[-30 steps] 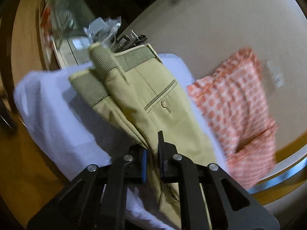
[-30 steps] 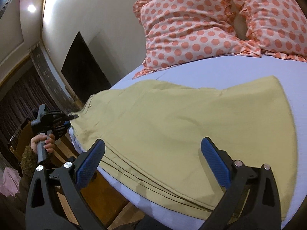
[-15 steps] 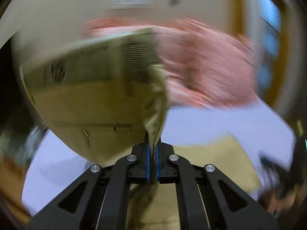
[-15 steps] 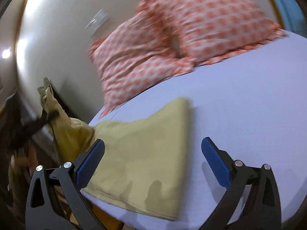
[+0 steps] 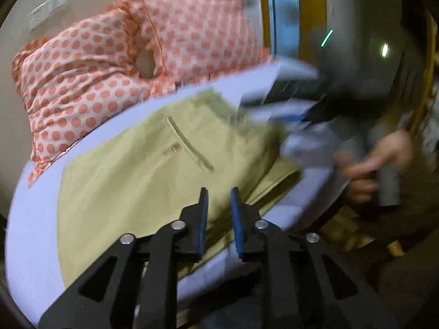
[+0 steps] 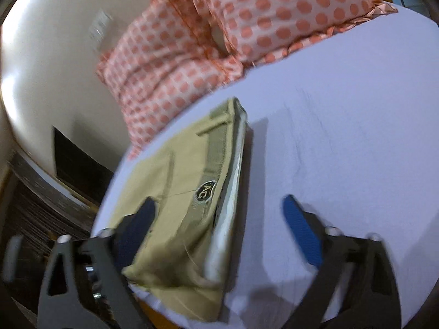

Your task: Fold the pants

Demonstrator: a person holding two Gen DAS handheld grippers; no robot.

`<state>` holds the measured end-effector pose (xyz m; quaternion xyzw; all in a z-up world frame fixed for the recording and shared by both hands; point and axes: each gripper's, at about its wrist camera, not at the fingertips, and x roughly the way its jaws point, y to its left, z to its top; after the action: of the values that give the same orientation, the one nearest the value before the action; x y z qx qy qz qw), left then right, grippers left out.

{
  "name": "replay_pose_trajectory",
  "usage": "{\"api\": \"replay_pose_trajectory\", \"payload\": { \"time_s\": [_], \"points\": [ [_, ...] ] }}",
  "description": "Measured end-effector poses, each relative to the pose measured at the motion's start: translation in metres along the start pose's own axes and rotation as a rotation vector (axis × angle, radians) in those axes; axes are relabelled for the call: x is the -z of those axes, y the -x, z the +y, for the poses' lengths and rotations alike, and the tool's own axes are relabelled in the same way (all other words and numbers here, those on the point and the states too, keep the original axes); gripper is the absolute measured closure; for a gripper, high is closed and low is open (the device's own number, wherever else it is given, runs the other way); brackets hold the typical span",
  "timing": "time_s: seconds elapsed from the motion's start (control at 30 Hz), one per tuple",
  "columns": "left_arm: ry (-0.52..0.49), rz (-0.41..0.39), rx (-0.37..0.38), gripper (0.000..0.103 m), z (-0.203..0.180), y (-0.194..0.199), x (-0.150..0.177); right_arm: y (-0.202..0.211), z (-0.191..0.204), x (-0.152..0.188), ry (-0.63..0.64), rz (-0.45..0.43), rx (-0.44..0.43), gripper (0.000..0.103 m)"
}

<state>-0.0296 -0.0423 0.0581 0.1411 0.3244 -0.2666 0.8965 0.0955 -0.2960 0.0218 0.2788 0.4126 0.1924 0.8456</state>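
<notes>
While the pants (image 5: 153,170) lie folded at the bed's (image 6: 343,126) near edge, below the pillows (image 6: 219,35), I see my left claw (image 5: 219,205) slightly parted, empty; right claw (image 6: 219,219) wide, empty.

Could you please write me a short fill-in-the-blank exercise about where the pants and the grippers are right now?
1. The pants lie folded on the ____.
2. The pillows bear orange ____.
3. The left gripper grips ____.
4. The right gripper is ____, its left finger over the pants.

Missing words: bed; dots; nothing; open
</notes>
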Motion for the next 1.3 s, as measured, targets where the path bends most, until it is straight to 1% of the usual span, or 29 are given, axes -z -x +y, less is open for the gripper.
{"api": "replay_pose_trajectory", "payload": {
  "time_s": [0.03, 0.07, 0.1, 0.13, 0.17, 0.2, 0.23, 0.3, 0.33, 0.37, 0.4, 0.43, 0.5, 0.57, 0.6, 0.63, 0.67, 0.7, 0.73, 0.8, 0.83, 0.93, 1.03, 1.1, 1.17, 1.2, 1.23, 1.27, 1.3],
  "points": [
    [0.055, -0.045, 0.024, 0.053, 0.016, 0.020, -0.002, -0.006, 0.002, -0.001, 0.010, 0.021, 0.014, 0.017],
    [0.109, -0.079, 0.033, 0.043, 0.028, 0.033, -0.003, -0.011, 0.005, -0.003, 0.031, 0.032, 0.025, 0.018],
    [0.191, -0.116, 0.020, 0.031, 0.055, 0.044, -0.003, -0.016, 0.009, -0.005, 0.054, 0.045, 0.046, 0.019],
    [0.242, -0.124, -0.011, 0.027, 0.074, 0.045, -0.006, -0.020, 0.011, -0.006, 0.068, 0.054, 0.053, 0.026],
    [0.304, -0.112, -0.058, 0.027, 0.098, 0.042, -0.005, -0.026, 0.015, -0.008, 0.081, 0.077, 0.046, 0.031],
    [0.363, -0.083, -0.098, 0.027, 0.122, 0.036, -0.002, -0.033, 0.018, -0.008, 0.093, 0.106, 0.023, 0.041],
    [0.455, -0.021, -0.105, 0.028, 0.153, 0.022, 0.005, -0.038, 0.021, -0.007, 0.110, 0.127, 0.005, 0.042],
    [0.575, 0.055, -0.068, 0.029, 0.190, 0.002, 0.017, -0.043, 0.026, -0.008, 0.141, 0.129, 0.017, 0.042],
    [0.620, 0.094, -0.037, 0.029, 0.205, -0.010, 0.023, -0.045, 0.025, -0.009, 0.132, 0.129, 0.013, 0.043],
    [0.642, 0.118, -0.012, 0.029, 0.215, -0.020, 0.026, -0.047, 0.020, -0.012, 0.106, 0.130, -0.004, 0.044],
    [0.656, 0.140, 0.001, 0.029, 0.221, -0.027, 0.028, -0.049, 0.016, -0.016, 0.084, 0.131, -0.024, 0.044],
    [0.670, 0.173, 0.042, 0.029, 0.226, -0.039, 0.028, -0.050, 0.014, -0.018, 0.071, 0.132, -0.045, 0.044],
    [0.685, 0.192, 0.121, 0.028, 0.226, -0.051, 0.031, -0.055, 0.013, -0.021, 0.054, 0.158, -0.100, 0.045],
    [0.675, 0.186, 0.159, 0.027, 0.219, -0.053, 0.032, -0.058, 0.008, -0.021, 0.041, 0.200, -0.161, 0.058],
    [0.677, 0.185, 0.178, 0.030, 0.218, -0.056, 0.030, -0.061, 0.003, -0.021, 0.011, 0.228, -0.208, 0.068],
    [0.688, 0.190, 0.195, 0.043, 0.221, -0.060, 0.032, -0.064, -0.001, -0.021, -0.018, 0.243, -0.249, 0.075],
    [0.691, 0.196, 0.200, 0.057, 0.223, -0.063, 0.032, -0.066, -0.007, -0.021, -0.060, 0.266, -0.309, 0.078],
    [0.695, 0.207, 0.200, 0.080, 0.224, -0.064, 0.034, -0.071, -0.014, -0.020, -0.114, 0.288, -0.368, 0.082],
    [0.713, 0.204, 0.221, 0.087, 0.227, -0.065, 0.033, -0.072, -0.016, -0.021, -0.142, 0.299, -0.394, 0.084],
    [0.709, 0.176, 0.227, 0.094, 0.230, -0.057, 0.026, -0.069, -0.010, -0.028, -0.134, 0.293, -0.410, 0.086],
    [0.691, 0.158, 0.217, 0.095, 0.230, -0.053, 0.019, -0.068, -0.005, -0.032, -0.123, 0.285, -0.410, 0.087],
    [0.644, 0.083, 0.179, 0.095, 0.233, -0.049, -0.012, -0.064, 0.017, -0.064, -0.064, 0.223, -0.425, 0.088],
    [0.617, 0.018, 0.114, 0.095, 0.243, -0.064, -0.047, -0.063, 0.026, -0.102, -0.027, 0.146, -0.390, 0.088],
    [0.606, 0.018, 0.049, 0.092, 0.249, -0.089, -0.065, -0.070, 0.024, -0.122, -0.024, 0.109, -0.317, 0.088],
    [0.599, 0.068, -0.033, 0.088, 0.253, -0.119, -0.074, -0.088, 0.014, -0.134, -0.019, 0.096, -0.164, 0.083],
    [0.595, 0.097, -0.070, 0.085, 0.254, -0.129, -0.074, -0.097, 0.010, -0.135, -0.005, 0.106, -0.040, 0.073],
    [0.600, 0.130, -0.094, 0.075, 0.255, -0.137, -0.073, -0.102, 0.008, -0.135, 0.017, 0.113, 0.057, 0.069],
    [0.607, 0.135, -0.108, 0.073, 0.255, -0.136, -0.070, -0.104, 0.007, -0.132, 0.066, 0.118, 0.190, 0.069],
    [0.605, 0.128, -0.126, 0.072, 0.255, -0.129, -0.066, -0.098, 0.008, -0.129, 0.111, 0.096, 0.250, 0.063]
  ]
}}
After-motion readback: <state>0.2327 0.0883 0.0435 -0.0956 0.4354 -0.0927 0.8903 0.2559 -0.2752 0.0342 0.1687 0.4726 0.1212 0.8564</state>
